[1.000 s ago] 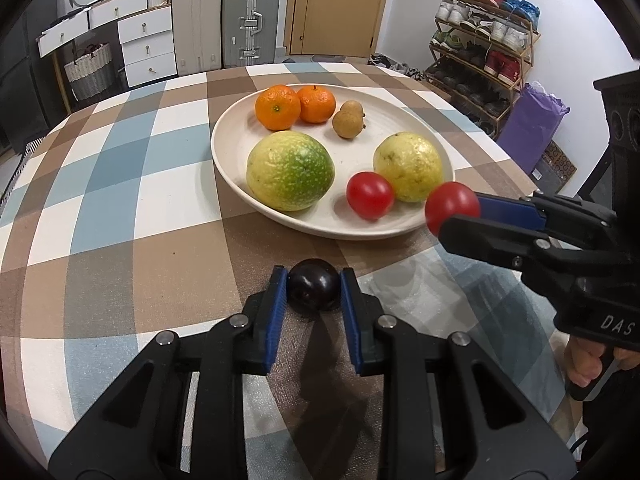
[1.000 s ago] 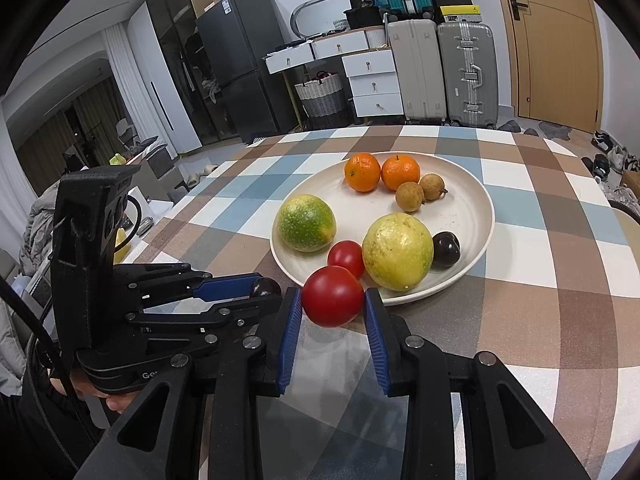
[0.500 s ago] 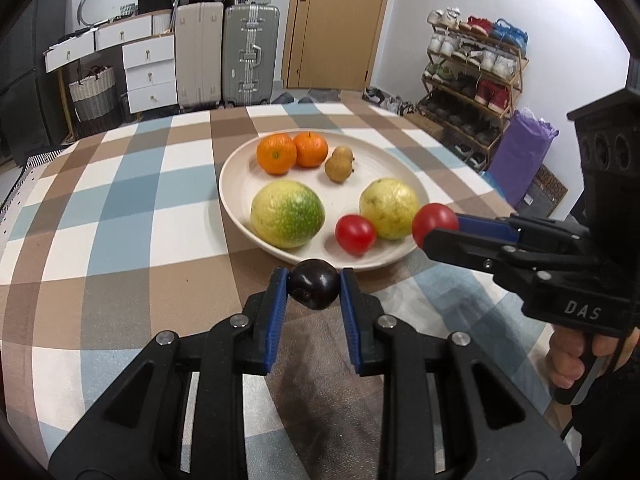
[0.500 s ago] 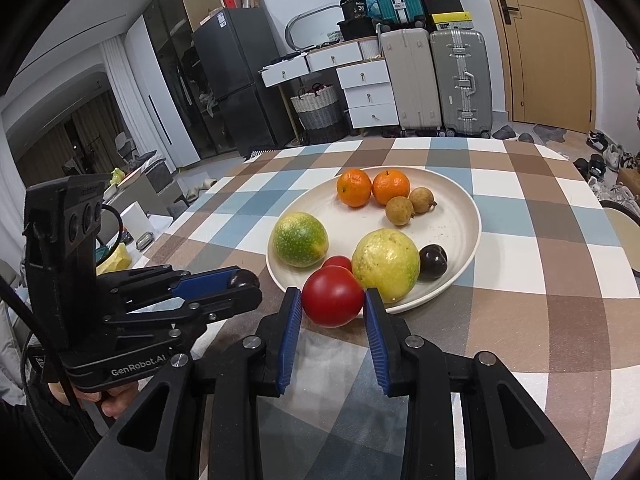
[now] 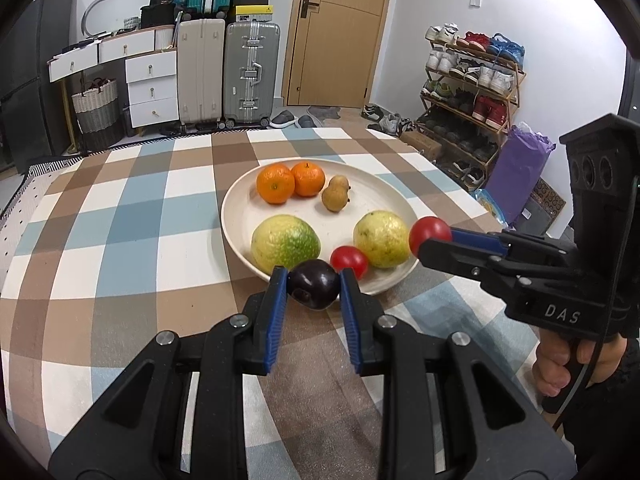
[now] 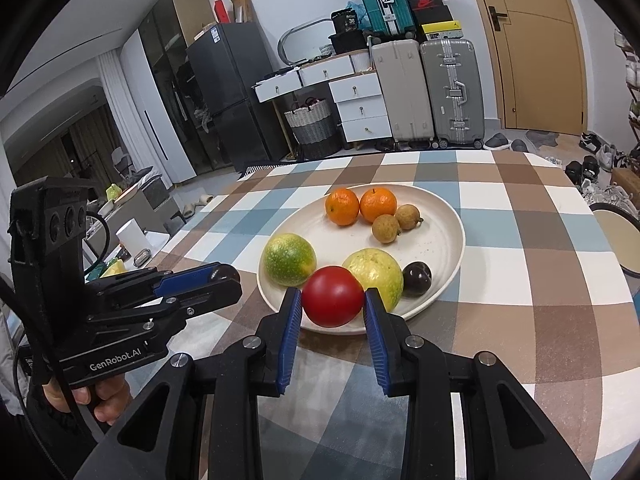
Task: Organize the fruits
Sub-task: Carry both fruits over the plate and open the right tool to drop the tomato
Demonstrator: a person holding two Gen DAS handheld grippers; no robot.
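Checked cloth covers the table (image 5: 120, 248), with suitcases, drawers and a shoe rack behind it. Near its middle sits a pale plate (image 5: 236, 216) holding two oranges (image 5: 276, 183), two longans (image 6: 386, 229), two big green-yellow fruits (image 5: 285, 242), a small tomato (image 5: 349, 261) and, seen only from the right wrist, a dark plum (image 6: 417, 278).

Compared with a second ago, the left gripper (image 5: 313, 285) has risen off the cloth with its own dark fruit (image 5: 313, 287) clamped between the blue pads; that fruit now hangs over the plate's near rim rather than low over the table. The right gripper (image 6: 333, 297) has barely shifted and is closed on a larger tomato (image 6: 333, 296), likewise held just at the near rim. Both fruits look lifted and ready to be set down on the plate, so the sorting seems close to done, judging by the cloth, which shows no loose fruit.

From the left wrist the plate's plum is hidden behind the yellower fruit, and the longans overlap into one lump. From the right wrist the held tomato covers the small one. Each hand is cut off at the frame edge.
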